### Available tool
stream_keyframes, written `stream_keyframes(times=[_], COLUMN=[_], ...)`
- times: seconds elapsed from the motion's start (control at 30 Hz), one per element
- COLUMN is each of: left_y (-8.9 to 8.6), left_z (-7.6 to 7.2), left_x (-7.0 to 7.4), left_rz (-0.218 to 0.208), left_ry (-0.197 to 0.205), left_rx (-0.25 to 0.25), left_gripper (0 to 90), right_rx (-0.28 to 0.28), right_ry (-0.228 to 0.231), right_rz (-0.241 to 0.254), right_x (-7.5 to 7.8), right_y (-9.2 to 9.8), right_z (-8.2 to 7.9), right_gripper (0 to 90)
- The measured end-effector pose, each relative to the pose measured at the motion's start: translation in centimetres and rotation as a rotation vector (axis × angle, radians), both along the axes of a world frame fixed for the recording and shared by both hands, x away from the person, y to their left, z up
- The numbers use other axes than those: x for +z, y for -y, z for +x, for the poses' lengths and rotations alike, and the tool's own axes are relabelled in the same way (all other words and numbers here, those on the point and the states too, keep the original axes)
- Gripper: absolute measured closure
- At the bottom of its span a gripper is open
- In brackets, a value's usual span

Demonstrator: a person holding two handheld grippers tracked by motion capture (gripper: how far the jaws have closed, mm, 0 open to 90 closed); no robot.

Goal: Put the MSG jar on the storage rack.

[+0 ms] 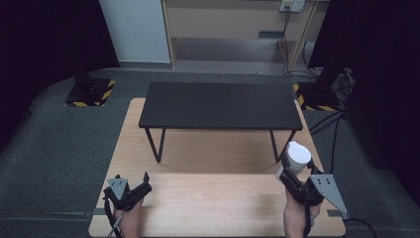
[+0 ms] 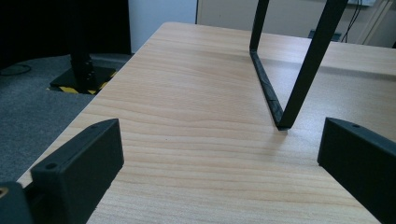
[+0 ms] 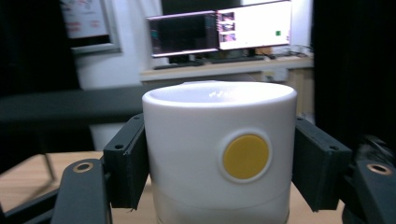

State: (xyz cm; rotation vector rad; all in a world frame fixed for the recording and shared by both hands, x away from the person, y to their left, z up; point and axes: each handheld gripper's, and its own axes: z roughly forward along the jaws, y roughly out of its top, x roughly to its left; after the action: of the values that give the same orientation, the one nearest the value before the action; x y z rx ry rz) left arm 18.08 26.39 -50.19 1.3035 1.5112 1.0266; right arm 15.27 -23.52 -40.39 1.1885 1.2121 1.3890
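Note:
A white cup (image 3: pixel 219 154) with a yellow round dot on its side sits between the jaws of my right gripper (image 3: pixel 219 165), which press on both its sides. In the high view the cup (image 1: pixel 298 155) is held above the wooden table's right part, with the right gripper (image 1: pixel 293 171) just behind it. My left gripper (image 1: pixel 140 187) rests at the table's near left, and its two black jaws stand wide apart over bare wood in the left gripper view (image 2: pixel 224 154), with nothing between them.
A low black bench (image 1: pixel 220 105) on thin metal legs stands across the far half of the wooden table (image 1: pixel 213 203); one leg (image 2: pixel 299 70) is just ahead of my left gripper. Grey carpet surrounds the table. Cables run at the right.

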Motion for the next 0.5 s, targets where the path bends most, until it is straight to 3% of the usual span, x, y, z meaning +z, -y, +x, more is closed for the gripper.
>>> stream_keyframes(times=[0.23,0.37,0.5], left_y=[0.4,0.3,0.3], left_z=[0.2,0.2,0.2], left_x=[0.0,0.0,0.0], left_rz=[0.043,0.025,0.022], left_ry=[-0.004,0.001,0.000], left_rx=[-0.008,0.004,0.004], left_gripper=[0.0,0.0,0.0], right_rx=[0.055,0.026,-0.022], right_ry=[0.039,0.042,0.033], right_rz=[0.004,0.003,-0.020], right_x=[6.2,8.9,10.5], right_y=[-1.9,-3.1,-4.4], right_z=[3.5,6.8,10.4], right_gripper=[30.3,30.4,30.3])
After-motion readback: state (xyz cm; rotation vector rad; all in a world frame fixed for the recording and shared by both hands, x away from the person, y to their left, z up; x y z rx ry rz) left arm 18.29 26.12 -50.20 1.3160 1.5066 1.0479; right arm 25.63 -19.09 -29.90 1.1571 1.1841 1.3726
